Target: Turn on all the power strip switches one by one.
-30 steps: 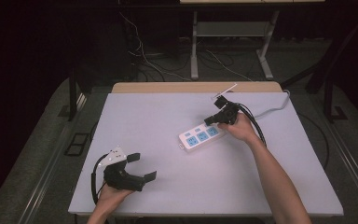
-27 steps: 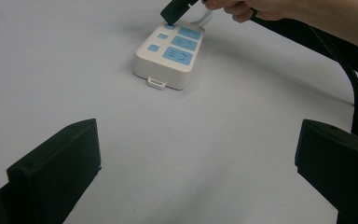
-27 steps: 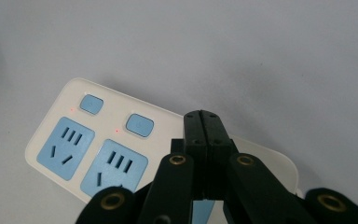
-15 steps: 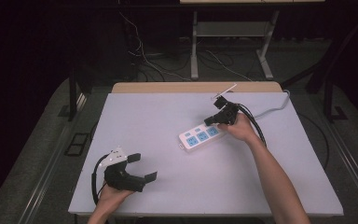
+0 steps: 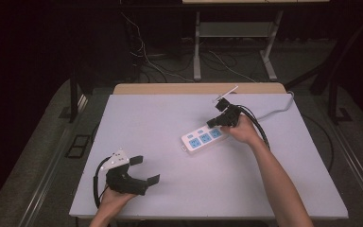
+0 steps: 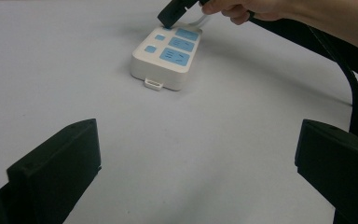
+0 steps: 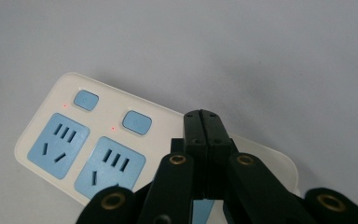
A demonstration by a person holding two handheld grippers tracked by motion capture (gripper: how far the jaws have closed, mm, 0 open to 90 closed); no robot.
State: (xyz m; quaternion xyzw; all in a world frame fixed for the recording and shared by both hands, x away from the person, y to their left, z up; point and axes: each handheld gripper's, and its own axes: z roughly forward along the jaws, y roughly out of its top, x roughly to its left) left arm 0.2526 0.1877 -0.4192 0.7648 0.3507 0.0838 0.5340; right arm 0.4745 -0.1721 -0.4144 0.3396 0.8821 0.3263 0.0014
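pale grey table [image 5: 170, 123], wooden far edge; dark cable-strewn floor [image 5: 170, 61].

The high view looks forward and down on the whole table [image 5: 170, 118] from the person's side. The left gripper view faces level across the table toward the power strip [image 6: 167, 58], some way off. The right gripper view looks down on the power strip [image 7: 88, 149] from close above. All three views share the power strip.

power strip [image 5: 203, 138] mid-table [image 5: 170, 113] | right tool [image 5: 212, 124] over it | left tool [image 5: 144, 170] near-left
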